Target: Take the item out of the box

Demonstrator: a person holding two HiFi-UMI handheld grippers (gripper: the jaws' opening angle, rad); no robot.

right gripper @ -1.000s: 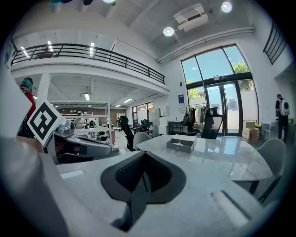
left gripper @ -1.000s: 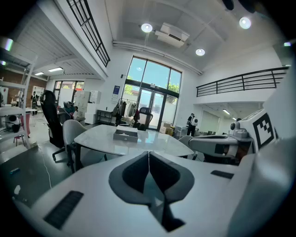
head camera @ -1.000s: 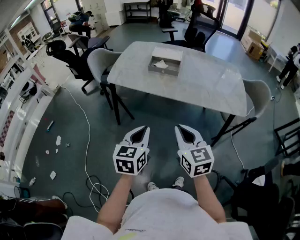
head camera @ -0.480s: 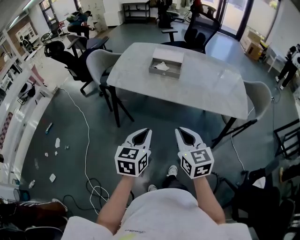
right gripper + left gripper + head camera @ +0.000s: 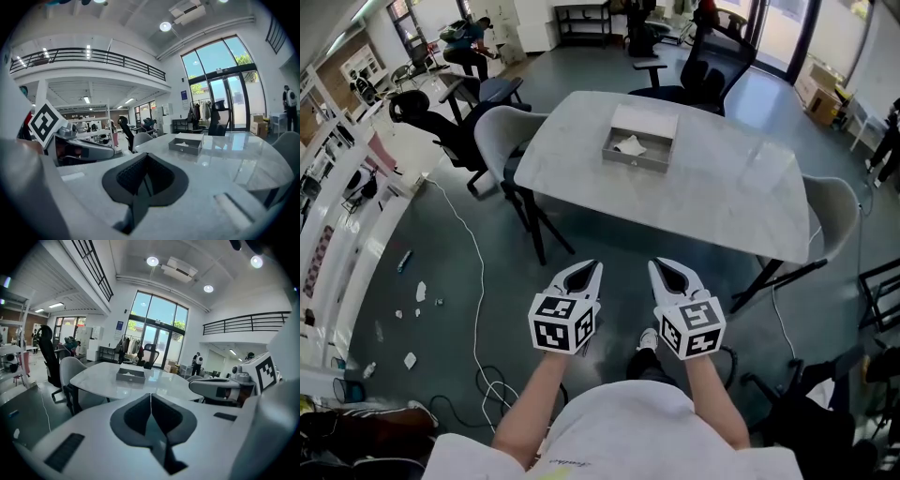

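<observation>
A shallow grey box (image 5: 639, 145) sits on the far half of a white marble table (image 5: 703, 192), with a white crumpled item (image 5: 630, 144) inside it. The same box (image 5: 131, 376) shows far ahead in the left gripper view, and the box (image 5: 186, 145) shows likewise in the right gripper view. My left gripper (image 5: 586, 267) and right gripper (image 5: 661, 265) are held side by side over the floor, well short of the table's near edge. Both are shut with nothing between the jaws.
A grey chair (image 5: 499, 131) stands at the table's left side and another chair (image 5: 834, 202) at its right. Black office chairs (image 5: 703, 66) stand behind the table. A white cable (image 5: 473, 281) trails on the floor at left.
The table and box have drawn slightly closer in the head view. Both grippers stay shut and keep their place side by side.
</observation>
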